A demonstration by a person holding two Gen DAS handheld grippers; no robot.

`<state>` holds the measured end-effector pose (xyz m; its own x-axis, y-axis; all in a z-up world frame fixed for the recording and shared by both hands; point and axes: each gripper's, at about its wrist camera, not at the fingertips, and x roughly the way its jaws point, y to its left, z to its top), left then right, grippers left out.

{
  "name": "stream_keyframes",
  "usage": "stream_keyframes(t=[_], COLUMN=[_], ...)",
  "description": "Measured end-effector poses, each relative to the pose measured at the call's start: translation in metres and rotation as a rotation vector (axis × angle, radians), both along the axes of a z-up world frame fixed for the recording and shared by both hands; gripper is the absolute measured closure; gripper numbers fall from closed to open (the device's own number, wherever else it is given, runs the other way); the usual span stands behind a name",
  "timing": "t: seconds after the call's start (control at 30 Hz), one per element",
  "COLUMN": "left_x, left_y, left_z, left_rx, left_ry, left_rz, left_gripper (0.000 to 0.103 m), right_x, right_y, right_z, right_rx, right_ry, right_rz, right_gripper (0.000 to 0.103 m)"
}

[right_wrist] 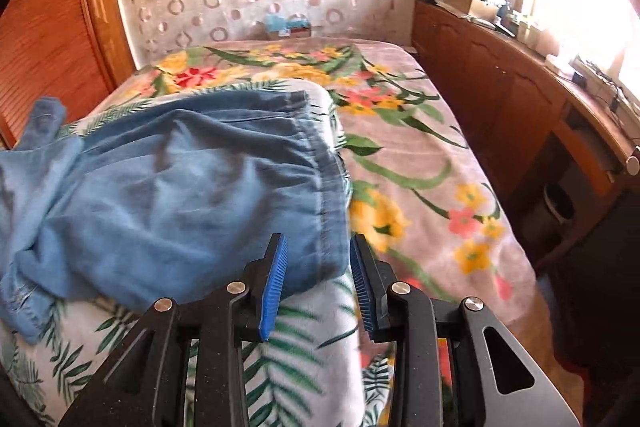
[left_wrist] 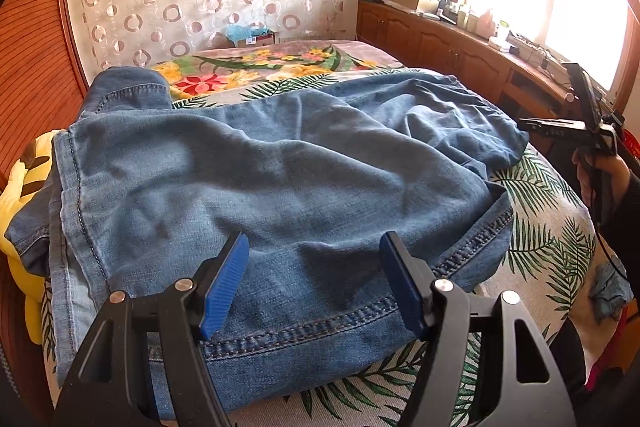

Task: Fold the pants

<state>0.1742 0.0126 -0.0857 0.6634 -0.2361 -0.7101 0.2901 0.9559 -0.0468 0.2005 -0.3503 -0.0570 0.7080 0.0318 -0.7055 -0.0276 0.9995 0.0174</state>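
Handling soft, limp denim: we are judging the pants [left_wrist: 280, 179] floppy and moderately heavy, lying rumpled on the bed [right_wrist: 420, 155] ahead of both tools. We are favouring the stitched hem beneath the spread, empty left gripper [left_wrist: 314, 279]; the right gripper [right_wrist: 318, 279], part-open, is straddling the waistband corner without pinching.

Open blanket [right_wrist: 420, 163] beside pants [right_wrist: 180, 179]
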Motion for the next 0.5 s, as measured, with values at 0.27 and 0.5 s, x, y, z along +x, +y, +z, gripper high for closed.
stream_keyframes(t=[0.27, 0.5], left_x=[-0.005, -0.006], left_y=[0.009, 0.017], left_z=[-0.002, -0.002], left_rx=[-0.009, -0.021], left_ry=[0.003, 0.002], left_rz=[0.009, 0.018], left_gripper=[0.034, 0.034], right_x=[0.021, 0.012], right_y=[0.006, 0.011], right_z=[-0.01, 0.003], right_rx=[0.02, -0.014], right_ry=[0.073, 0.009], right_rz=[0.006, 0.056], right_gripper=[0.07, 0.085])
